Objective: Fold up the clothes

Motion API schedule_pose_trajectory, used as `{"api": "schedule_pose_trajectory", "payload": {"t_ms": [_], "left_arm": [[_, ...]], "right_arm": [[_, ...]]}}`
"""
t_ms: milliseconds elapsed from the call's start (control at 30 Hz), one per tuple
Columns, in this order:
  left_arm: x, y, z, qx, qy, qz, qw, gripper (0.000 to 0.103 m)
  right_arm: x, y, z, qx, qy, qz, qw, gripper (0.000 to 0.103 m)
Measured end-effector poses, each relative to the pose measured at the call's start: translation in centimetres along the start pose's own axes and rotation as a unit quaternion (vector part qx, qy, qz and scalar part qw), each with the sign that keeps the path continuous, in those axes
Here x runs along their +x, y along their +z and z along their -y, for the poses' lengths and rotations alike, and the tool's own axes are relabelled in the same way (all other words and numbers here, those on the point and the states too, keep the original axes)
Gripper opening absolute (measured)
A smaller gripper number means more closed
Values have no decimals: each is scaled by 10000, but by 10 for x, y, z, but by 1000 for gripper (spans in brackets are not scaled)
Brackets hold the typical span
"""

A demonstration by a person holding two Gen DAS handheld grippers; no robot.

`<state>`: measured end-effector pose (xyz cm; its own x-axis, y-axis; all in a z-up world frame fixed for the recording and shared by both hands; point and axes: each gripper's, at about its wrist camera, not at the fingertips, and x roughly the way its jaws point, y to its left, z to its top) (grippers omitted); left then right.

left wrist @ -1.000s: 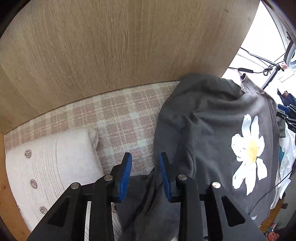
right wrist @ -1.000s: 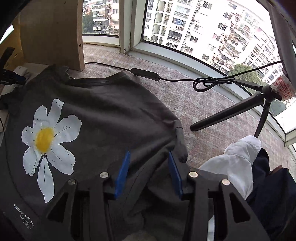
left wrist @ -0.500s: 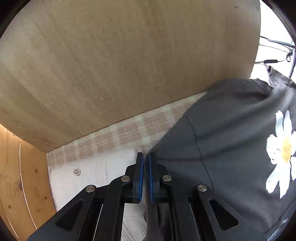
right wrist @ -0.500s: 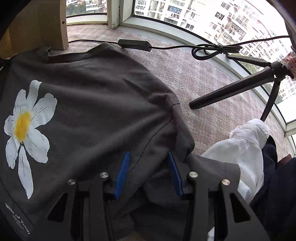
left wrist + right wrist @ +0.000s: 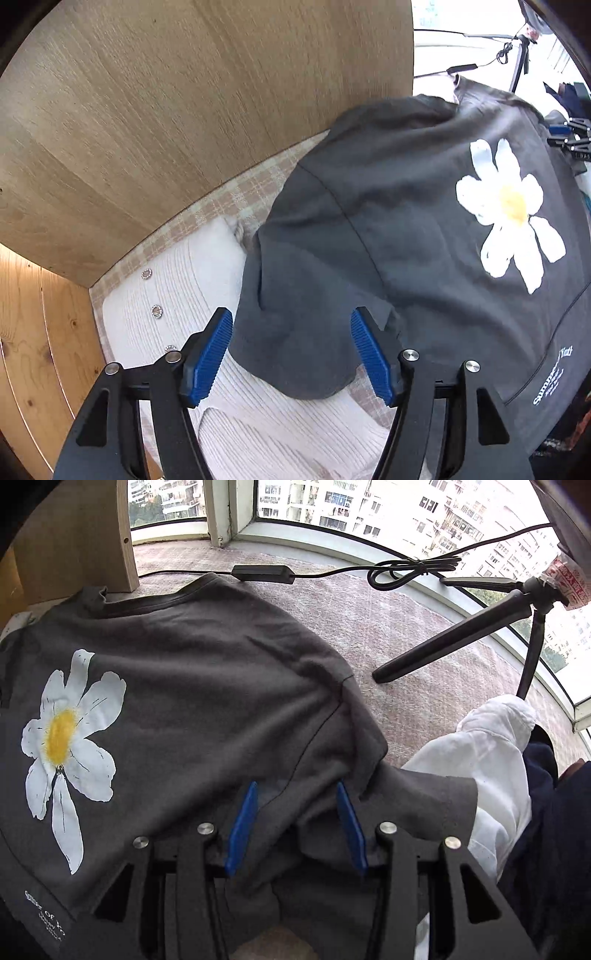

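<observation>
A dark grey T-shirt (image 5: 406,221) with a white and yellow daisy print (image 5: 509,206) lies spread on the plaid surface. My left gripper (image 5: 291,350) is open wide, its blue pads on either side of the shirt's left sleeve (image 5: 303,332), which lies loose over a white knit garment (image 5: 207,295). In the right wrist view the same shirt (image 5: 203,686) shows its daisy (image 5: 70,734) at the left. My right gripper (image 5: 295,823) is open, with the right sleeve cloth (image 5: 406,805) bunched between and around its pads.
A wooden panel (image 5: 184,110) stands close behind the shirt. A black tripod (image 5: 461,635) and a cable with a power brick (image 5: 262,572) lie on the carpet by the window. A white garment (image 5: 480,753) and a dark blue one (image 5: 554,812) lie at the right.
My left gripper was shut on the sleeve half a second ago; it has opened wide and the sleeve lies dropped over the white knit. The right gripper has stayed open on the other sleeve.
</observation>
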<state>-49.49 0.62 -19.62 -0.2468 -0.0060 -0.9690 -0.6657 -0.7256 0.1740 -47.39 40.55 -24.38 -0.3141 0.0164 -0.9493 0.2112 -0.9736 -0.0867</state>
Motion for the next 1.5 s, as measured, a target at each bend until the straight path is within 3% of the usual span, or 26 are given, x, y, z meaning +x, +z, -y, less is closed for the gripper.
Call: {"api": "schedule_pose_trajectory", "payload": {"t_ms": [33, 67, 100, 133, 200, 300, 367, 400, 433, 533, 667, 767, 867, 933, 1067, 1167, 1300, 1400, 1500], "left_arm": [[5, -1, 0, 21, -36, -85, 10000, 54], [10, -2, -1, 41, -72, -170, 9998, 36], [14, -3, -1, 61, -98, -250, 9996, 6], [18, -1, 4, 69, 25, -249, 9997, 2], [3, 0, 8, 137, 197, -31, 9997, 2], [-28, -7, -7, 153, 904, 314, 9953, 6], [-27, -16, -37, -193, 1487, 13, 9887, 6], [-27, -22, -49, -371, 1439, -74, 9889, 10], [-30, -29, -56, -488, 1310, -86, 9901, 18], [-56, -59, -56, -640, 922, 187, 9935, 26], [-86, -114, -34, -714, -103, 435, 9964, 29], [-89, -155, -17, -878, -880, 552, 9907, 36], [-85, -181, 11, -734, -1280, 538, 9876, 36], [-79, -179, 32, -615, -1454, 468, 9863, 36], [-66, -143, 85, -167, -1663, 403, 9851, 36], [-63, -96, 137, 318, -1801, 567, 9815, 36], [-50, -28, 199, 534, -1939, 612, 9777, 36], [-39, 15, 238, 710, -1792, 588, 9795, 36], [-26, 43, 259, 656, -1806, 444, 9804, 36]], "right_arm": [[-2, -1, -3, -11, 19, 10, 10000, 44], [-4, -2, -6, -41, 20, 18, 10000, 44], [-5, -3, -9, -80, 9, 15, 10000, 44], [-5, -4, -12, -124, -9, 5, 9999, 44], [-6, -5, -17, -177, -66, -24, 9998, 44], [-13, -10, -17, -141, -76, -5, 9999, 44], [-24, -17, -14, -24, -11, 86, 10000, 44], [-33, -22, -11, 89, 87, 150, 9998, 44], [-44, -30, -7, 233, 221, 223, 9992, 44], [-86, -61, 5, 753, 722, 516, 9932, 44], [-146, -123, 11, 1140, 958, 817, 9855, 44], [-172, -186, -1, 1386, 902, 704, 9837, 44], [-170, -247, -19, 1592, 830, 402, 9829, 43], [-157, -274, -27, 1673, 769, 230, 9826, 43], [-135, -270, -29, 1739, 854, 268, 9807, 43], [-128, -237, -26, 1459, 567, 492, 9865, 43], [-107, -184, -3, 1247, 241, 564, 9903, 43], [-92, -146, 25, 1262, 171, 649, 9897, 43], [-73, -118, 48, 1171, 464, 583, 9903, 43]]}}
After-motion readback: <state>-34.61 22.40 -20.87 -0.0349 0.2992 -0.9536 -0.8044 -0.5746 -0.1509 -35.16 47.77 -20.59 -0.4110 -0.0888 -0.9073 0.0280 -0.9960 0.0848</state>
